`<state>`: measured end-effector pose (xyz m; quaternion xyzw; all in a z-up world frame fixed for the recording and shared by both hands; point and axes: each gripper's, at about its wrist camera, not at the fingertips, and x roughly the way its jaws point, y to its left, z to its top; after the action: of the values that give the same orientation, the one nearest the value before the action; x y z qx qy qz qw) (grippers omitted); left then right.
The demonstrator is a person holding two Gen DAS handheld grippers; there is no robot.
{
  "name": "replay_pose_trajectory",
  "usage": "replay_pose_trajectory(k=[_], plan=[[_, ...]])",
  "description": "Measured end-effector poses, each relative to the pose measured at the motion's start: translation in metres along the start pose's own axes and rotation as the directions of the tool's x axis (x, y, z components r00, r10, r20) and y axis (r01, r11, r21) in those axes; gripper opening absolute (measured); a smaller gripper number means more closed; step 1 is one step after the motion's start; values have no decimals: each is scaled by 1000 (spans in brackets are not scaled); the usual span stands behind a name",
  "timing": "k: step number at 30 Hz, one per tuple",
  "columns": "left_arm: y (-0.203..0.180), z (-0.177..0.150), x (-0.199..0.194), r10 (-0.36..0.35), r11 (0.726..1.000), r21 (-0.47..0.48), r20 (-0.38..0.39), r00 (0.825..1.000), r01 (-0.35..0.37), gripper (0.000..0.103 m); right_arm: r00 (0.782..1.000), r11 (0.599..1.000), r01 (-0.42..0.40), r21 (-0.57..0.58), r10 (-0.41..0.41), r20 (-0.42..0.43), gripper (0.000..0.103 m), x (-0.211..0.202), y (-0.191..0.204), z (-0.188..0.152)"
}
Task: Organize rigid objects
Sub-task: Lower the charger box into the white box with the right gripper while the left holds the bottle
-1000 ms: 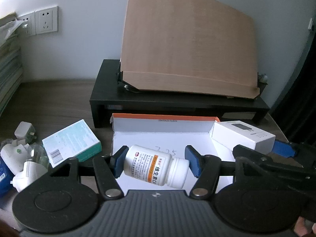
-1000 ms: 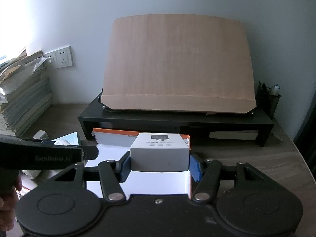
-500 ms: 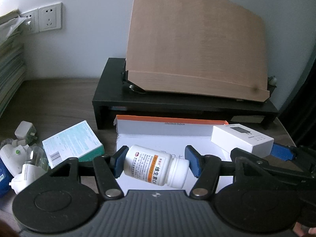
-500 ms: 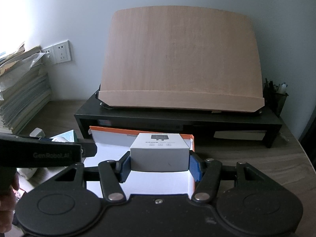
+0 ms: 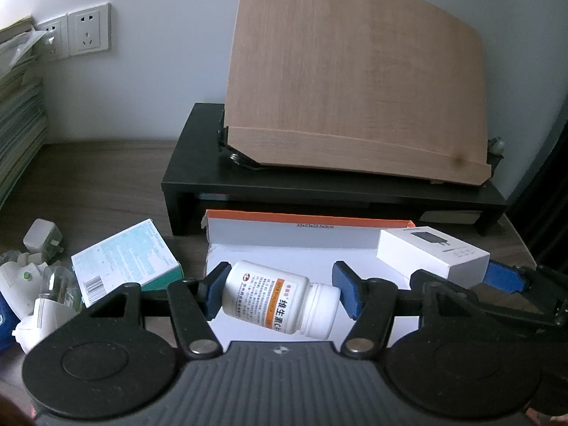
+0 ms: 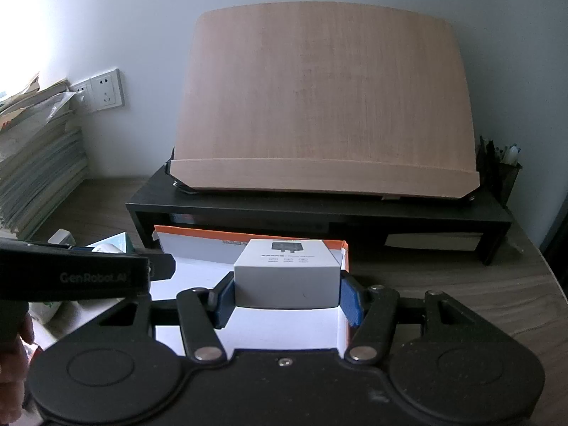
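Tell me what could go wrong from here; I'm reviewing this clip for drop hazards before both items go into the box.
1. The left gripper holds the bottle end to end and tilted, so the round, smooth bottle could pivot or slip out.
2. The right gripper carries the white carton close beside the left one over the same box; they could bump.
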<state>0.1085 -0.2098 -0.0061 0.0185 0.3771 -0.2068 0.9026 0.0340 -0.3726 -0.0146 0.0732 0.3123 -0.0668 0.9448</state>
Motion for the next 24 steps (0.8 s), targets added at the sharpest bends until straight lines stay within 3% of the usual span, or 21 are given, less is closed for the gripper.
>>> replay_pose_trajectory(k=[17,24], plan=[[0,1,1,31,999,-23,-13,999,-32,63,999,1000,-28,9,28,-26,71,8,-6,-1],[8,2,1,-17,1000,10,-24,1000,17,63,999,999,39,33,-38,-26,71,8,5,-4]])
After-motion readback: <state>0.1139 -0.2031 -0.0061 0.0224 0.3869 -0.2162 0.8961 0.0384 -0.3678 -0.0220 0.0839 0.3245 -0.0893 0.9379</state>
